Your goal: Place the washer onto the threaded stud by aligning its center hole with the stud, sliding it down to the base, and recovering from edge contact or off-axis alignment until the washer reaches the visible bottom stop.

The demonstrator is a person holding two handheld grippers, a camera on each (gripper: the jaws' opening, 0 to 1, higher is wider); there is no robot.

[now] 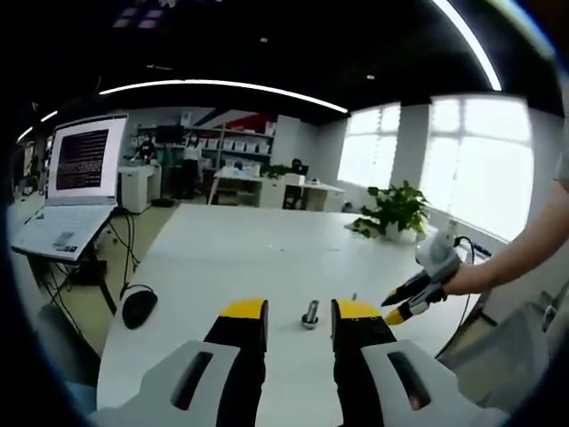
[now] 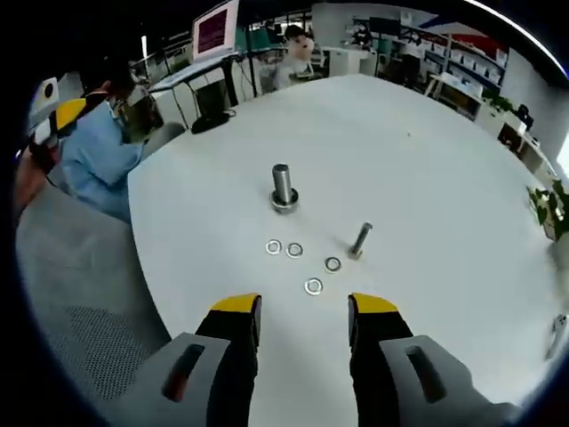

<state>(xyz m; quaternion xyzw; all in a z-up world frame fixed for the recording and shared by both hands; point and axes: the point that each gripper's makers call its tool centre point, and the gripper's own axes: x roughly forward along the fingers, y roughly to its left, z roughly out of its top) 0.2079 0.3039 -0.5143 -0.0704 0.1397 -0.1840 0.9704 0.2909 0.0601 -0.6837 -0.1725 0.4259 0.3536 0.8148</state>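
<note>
Left gripper view: your left gripper (image 1: 300, 311), jaws spread and empty, hovers over the white table (image 1: 249, 245); the threaded stud (image 1: 309, 313) stands upright between the tips. Beyond the stud to the right, your right gripper (image 1: 396, 303); a computer mouse (image 1: 138, 305) to its left. Right gripper view: your right gripper (image 2: 302, 310), jaws apart, empty. Four washers (image 2: 312, 286) lie flat just this side of the stud (image 2: 284, 188); a loose bolt (image 2: 359, 240) rests beside the rightmost washer.
</note>
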